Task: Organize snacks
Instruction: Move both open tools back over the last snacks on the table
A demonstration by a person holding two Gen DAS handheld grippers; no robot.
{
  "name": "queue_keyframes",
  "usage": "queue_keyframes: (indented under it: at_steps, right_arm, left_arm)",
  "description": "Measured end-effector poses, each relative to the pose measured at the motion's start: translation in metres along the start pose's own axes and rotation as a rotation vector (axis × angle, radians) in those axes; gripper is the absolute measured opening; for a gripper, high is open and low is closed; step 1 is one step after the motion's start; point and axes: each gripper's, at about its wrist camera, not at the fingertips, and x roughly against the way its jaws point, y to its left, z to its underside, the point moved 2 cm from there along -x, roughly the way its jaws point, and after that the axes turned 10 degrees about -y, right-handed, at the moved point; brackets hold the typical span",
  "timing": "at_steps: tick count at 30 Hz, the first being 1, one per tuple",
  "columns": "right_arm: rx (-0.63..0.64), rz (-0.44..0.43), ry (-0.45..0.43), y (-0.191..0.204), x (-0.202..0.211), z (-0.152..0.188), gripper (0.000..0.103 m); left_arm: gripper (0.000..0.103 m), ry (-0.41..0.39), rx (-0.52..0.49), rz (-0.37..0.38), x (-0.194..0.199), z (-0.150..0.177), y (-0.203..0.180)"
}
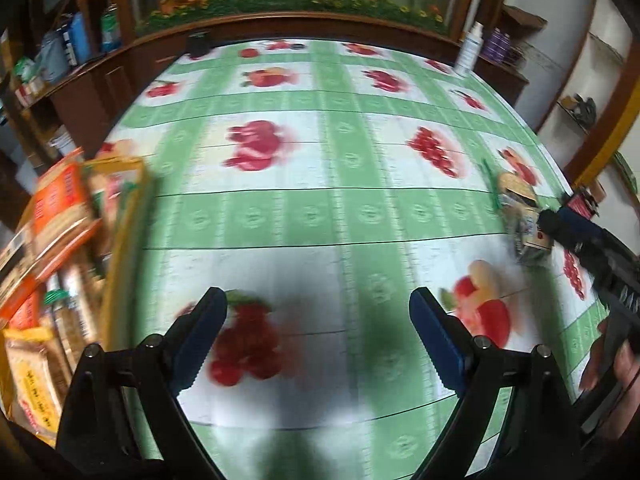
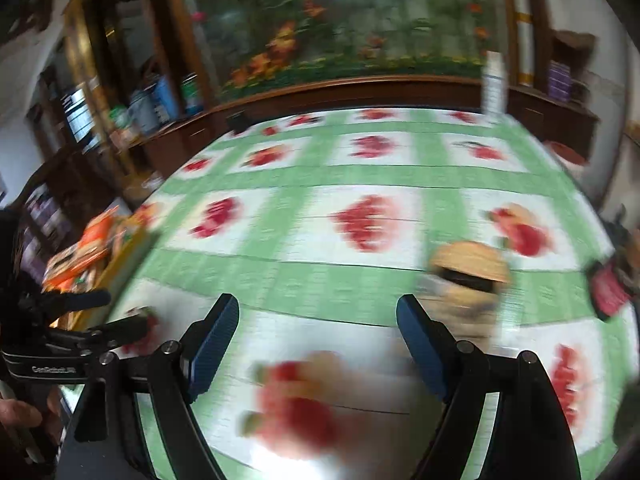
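Snack packet (image 2: 468, 280) lies near the counter's (image 2: 360, 160) right edge, just ahead-right of your right hand-held gripper (image 2: 318, 344); both hand-held grippers gape wide, empty.

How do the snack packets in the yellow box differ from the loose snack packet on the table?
The snack packets in the yellow box are several, mostly orange, standing crowded at the table's left edge. The loose snack packet is single, tan and dark, lying alone on the tablecloth, right side. Both are blurred; no hand-held gripper holds either.
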Motion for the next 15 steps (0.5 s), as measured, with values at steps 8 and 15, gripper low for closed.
queue_keyframes:
  at_steps: [8,15]
  right_arm:
    - [-0.146,0.256,0.042,-0.108,0.004,-0.002,0.082]
    - [-0.076,0.387,0.128,-0.122,-0.006,0.012,0.082]
  left_arm:
    - [0.093,0.026,-0.025,0.019,-0.009,-0.002,-0.019]
    - [0.093,0.033,0.015,-0.002,-0.012,-0.004,-0.002]
